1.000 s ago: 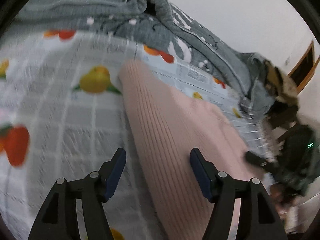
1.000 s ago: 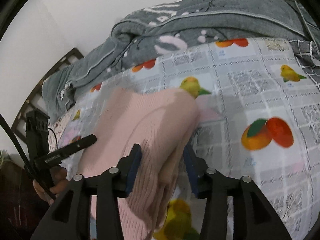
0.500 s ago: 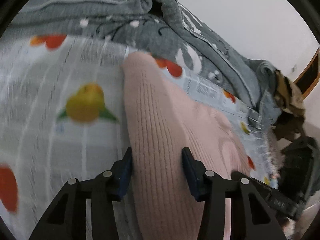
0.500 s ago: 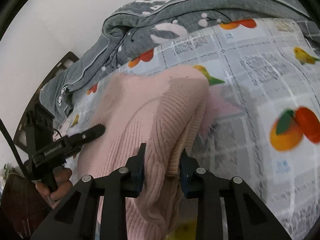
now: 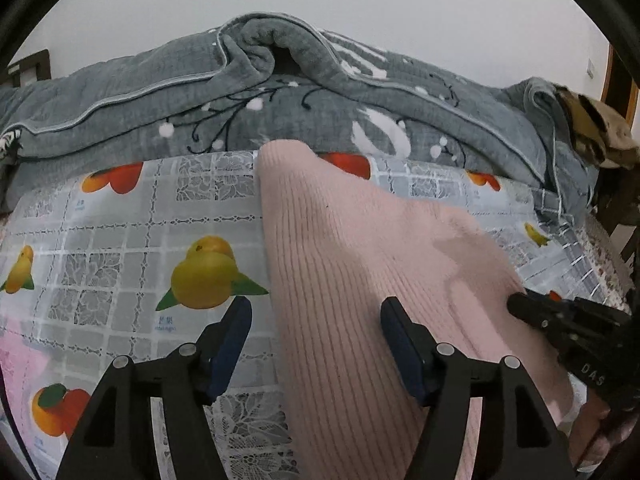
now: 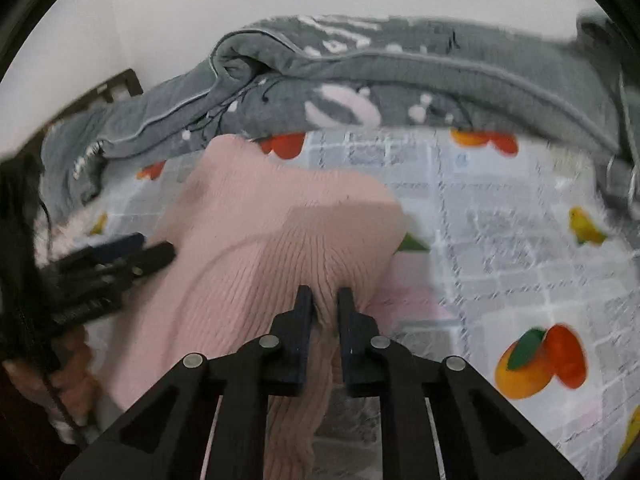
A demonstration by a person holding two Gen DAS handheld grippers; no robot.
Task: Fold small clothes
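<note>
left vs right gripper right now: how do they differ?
The left gripper is open, its fingers apart over the pink sweater's edge; the right gripper is shut, pinching a bunched fold of it. Left grips nothing; right holds cloth. Both have black frames and blue pads.

Left hand-held gripper open above pink ribbed sweater, fruit-print sheet, grey quilt behind

The left gripper has let go, its fingers now spread wide over the sweater. The right gripper has clamped tighter, bunching the sweater's edge toward six o'clock.
</note>
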